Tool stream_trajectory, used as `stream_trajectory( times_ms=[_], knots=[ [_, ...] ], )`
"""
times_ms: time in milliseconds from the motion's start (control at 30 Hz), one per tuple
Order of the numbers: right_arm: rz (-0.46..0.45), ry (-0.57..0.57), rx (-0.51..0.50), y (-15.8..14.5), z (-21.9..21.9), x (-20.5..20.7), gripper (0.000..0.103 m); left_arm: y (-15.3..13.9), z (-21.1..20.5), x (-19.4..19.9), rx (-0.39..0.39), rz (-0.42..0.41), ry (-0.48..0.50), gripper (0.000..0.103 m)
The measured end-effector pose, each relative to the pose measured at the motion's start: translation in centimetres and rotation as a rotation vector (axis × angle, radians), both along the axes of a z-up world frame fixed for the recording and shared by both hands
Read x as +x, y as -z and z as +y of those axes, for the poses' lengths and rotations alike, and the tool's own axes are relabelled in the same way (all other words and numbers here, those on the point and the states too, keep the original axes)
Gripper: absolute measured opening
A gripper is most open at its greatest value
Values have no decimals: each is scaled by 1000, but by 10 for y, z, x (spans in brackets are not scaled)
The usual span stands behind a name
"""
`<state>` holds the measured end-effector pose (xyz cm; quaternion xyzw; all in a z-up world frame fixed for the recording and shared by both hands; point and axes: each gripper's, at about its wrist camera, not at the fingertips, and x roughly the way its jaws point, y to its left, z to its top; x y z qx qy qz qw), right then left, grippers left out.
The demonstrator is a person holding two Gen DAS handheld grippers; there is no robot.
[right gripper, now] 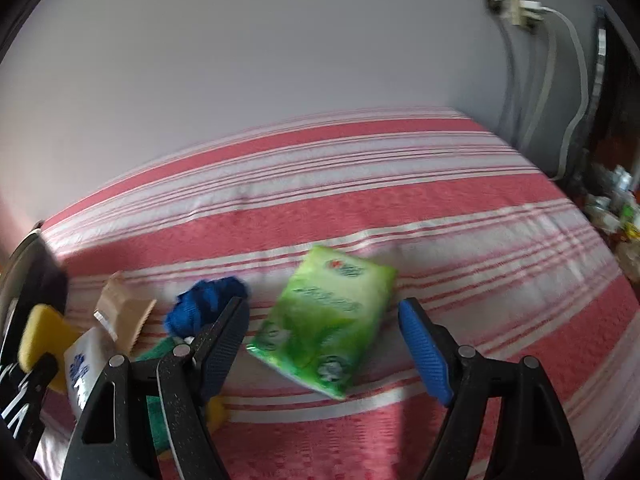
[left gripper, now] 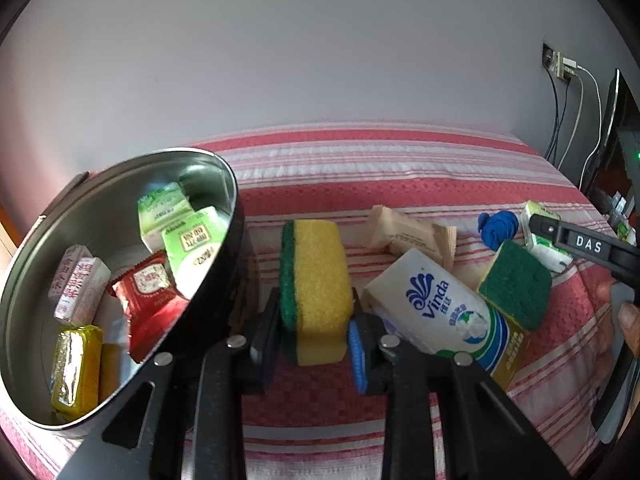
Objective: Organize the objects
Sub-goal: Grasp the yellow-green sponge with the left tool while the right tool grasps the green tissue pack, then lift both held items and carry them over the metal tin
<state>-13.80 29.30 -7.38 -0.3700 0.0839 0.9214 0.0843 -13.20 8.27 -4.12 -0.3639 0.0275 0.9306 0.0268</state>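
Here, sponge (left gripper: 316,292) in left claw (left gripper: 312,344).

Striped bedspread (left gripper: 400,160) carries a metal bowl (left gripper: 48,264), sponges, tissue packs.

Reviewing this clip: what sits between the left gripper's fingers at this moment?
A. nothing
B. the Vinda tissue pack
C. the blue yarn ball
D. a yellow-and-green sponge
D: in the left wrist view the left gripper is clamped on the yellow-and-green sponge, beside the metal bowl.

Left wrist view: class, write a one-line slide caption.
Left gripper shut on a yellow-green sponge beside the metal tin of packets.
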Motion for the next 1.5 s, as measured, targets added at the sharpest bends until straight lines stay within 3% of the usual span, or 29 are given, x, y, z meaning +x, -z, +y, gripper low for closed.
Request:
stream_trajectory(
  times_ms=[267,333,533,900,1500],
  knots=[
    [-60,-43,-17,7,-2,-11,79,-9,5,6,-28,69,-8,27],
    [-64,-43,-27,7,-2,-12,71,-10,4,7,-22,76,-7,27],
    [-45,-52,-23,3,-8,-10,64,-12,2,10,-10,97,-13,27],
    [83,-90,9,-14,-20,8,59,-14,0,12,10,123,-18,27],
    [159,-104,40,-21,-27,17,58,-15,-3,14,20,139,-22,27]
  ],
)
